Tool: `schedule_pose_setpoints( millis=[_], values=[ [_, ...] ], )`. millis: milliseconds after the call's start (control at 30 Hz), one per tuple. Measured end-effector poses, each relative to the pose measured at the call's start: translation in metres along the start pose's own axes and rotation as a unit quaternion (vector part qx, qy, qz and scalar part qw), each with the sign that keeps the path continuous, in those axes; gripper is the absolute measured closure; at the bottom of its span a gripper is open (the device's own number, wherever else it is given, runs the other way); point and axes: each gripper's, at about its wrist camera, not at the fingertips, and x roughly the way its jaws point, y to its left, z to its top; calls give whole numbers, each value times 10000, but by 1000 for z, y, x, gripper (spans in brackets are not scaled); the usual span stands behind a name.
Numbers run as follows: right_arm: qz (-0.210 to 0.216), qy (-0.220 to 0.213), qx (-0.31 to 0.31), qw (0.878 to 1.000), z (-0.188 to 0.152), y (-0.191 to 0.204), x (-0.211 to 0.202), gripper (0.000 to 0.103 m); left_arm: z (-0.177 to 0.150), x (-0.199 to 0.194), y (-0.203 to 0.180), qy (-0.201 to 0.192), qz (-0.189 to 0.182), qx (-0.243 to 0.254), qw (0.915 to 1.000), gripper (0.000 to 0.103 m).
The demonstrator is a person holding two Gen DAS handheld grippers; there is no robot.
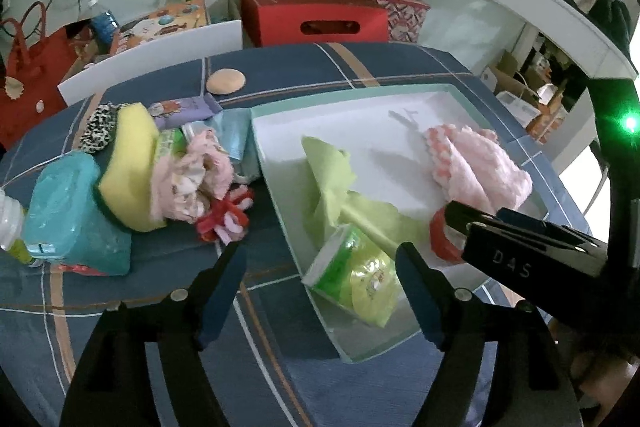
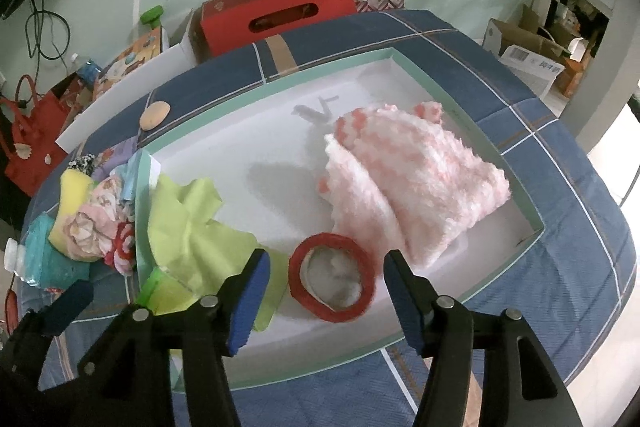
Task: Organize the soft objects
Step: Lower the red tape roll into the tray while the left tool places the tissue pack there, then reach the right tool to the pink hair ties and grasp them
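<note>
A white tray with a mint rim (image 2: 400,59) lies on the blue checked tablecloth. In it are a pink fluffy cloth (image 2: 416,187), a green cloth (image 2: 188,227), a red-rimmed round puff (image 2: 332,277) and a green tissue pack (image 1: 352,275). My right gripper (image 2: 326,291) is open, its fingers on either side of the red puff, apart from it. My left gripper (image 1: 320,279) is open above the tray's near left edge, by the green tissue pack. A pile left of the tray holds a yellow sponge (image 1: 128,167), a pink floral cloth (image 1: 192,183), a red-and-pink pompom (image 1: 226,217) and a teal pack (image 1: 68,211).
A beige round puff (image 1: 225,81), a leopard scrunchie (image 1: 96,131) and a purple pack (image 1: 184,109) lie further back on the table. Behind the table stand a red box (image 1: 316,15) and a white board (image 1: 152,61). A bottle (image 1: 10,223) stands at the left edge.
</note>
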Motion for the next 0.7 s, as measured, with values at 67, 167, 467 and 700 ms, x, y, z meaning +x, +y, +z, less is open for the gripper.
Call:
schedule_pose_setpoints(
  millis=[67, 167, 467, 700],
  values=[
    [-9, -28, -5, 10000, 0, 1, -1, 40, 1, -2, 4, -52, 214, -5, 9998, 25],
    [-18, -64, -44, 10000, 0, 3, -3, 40, 3, -6, 13, -147, 518, -85, 9985, 25],
    [-45, -72, -321, 9994, -4, 22, -7, 40, 6, -24, 46, -441, 577, -646, 9953, 14],
    [-23, -183, -627, 9979, -7, 45, -17, 40, 10, -36, 57, -637, 637, -780, 9929, 14]
  ],
)
